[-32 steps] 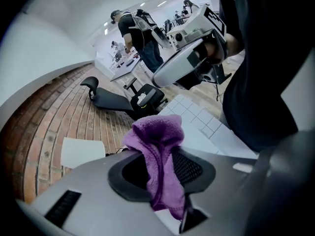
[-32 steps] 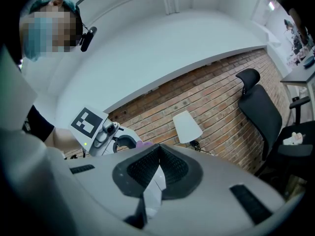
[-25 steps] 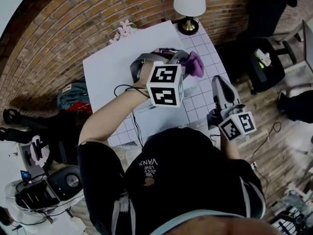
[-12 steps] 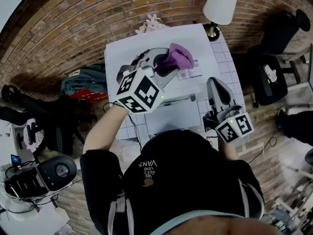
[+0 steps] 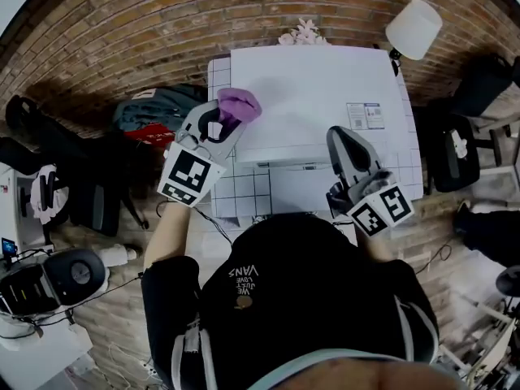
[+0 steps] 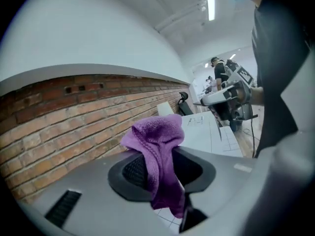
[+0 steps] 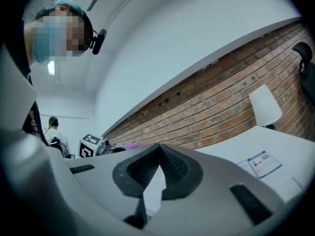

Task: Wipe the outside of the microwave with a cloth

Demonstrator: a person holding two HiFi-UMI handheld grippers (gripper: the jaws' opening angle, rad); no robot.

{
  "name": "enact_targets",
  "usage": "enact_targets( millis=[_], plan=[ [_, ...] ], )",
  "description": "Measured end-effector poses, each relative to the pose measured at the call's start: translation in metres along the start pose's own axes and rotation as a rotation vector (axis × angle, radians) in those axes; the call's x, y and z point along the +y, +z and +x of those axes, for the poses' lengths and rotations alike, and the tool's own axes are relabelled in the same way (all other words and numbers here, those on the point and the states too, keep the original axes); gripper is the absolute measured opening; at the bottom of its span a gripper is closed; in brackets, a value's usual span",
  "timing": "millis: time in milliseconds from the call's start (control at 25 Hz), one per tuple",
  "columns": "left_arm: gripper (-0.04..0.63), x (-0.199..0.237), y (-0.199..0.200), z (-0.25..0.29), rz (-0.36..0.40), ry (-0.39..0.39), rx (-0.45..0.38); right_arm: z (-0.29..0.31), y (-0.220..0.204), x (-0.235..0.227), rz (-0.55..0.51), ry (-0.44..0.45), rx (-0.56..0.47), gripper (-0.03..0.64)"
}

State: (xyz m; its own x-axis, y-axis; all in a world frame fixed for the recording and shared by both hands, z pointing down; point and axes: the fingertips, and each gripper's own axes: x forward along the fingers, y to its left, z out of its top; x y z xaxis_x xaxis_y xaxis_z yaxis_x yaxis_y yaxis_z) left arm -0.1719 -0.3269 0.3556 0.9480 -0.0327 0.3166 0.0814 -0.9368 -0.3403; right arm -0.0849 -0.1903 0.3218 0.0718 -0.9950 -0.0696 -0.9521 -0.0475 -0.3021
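Note:
The white microwave [image 5: 317, 96] stands on a tiled table against the brick wall. In the head view my left gripper [image 5: 223, 120] is at the microwave's left edge, shut on a purple cloth [image 5: 239, 104]. The left gripper view shows the cloth [image 6: 158, 146] bunched and hanging between the jaws of the left gripper [image 6: 160, 156]. My right gripper [image 5: 341, 140] hovers over the microwave's front right part, shut with nothing in it. In the right gripper view the jaws of the right gripper [image 7: 159, 150] meet, above the microwave top [image 7: 236, 149] with its sticker [image 7: 259, 162].
A white lamp [image 5: 414, 27] stands at the table's back right and pink flowers [image 5: 301, 32] behind the microwave. White tabletop tiles [image 5: 236, 193] show in front left. A bag [image 5: 154, 108] and dark chairs [image 5: 49, 145] lie on the floor to the left.
My left gripper has carried the purple cloth leftward, from over the microwave's top to its left edge. The right gripper has stayed near the front right.

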Motion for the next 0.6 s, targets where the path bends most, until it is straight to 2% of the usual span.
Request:
enact_targets(
  millis=[240,400,600],
  plan=[
    [0.129,-0.002,-0.078,-0.050,-0.181,0.081,-0.053,0.025,-0.020,0.045,-0.019,0.027,0.038,0.000],
    [0.129,-0.026,-0.108,-0.061,-0.248,0.080,-0.118,0.035,-0.032,0.063,-0.020,0.018,0.058,0.000],
    [0.129,-0.060,-0.127,-0.064,-0.333,0.050,-0.211,0.039,-0.042,0.072,-0.022,-0.022,0.074,0.000]
  ],
)
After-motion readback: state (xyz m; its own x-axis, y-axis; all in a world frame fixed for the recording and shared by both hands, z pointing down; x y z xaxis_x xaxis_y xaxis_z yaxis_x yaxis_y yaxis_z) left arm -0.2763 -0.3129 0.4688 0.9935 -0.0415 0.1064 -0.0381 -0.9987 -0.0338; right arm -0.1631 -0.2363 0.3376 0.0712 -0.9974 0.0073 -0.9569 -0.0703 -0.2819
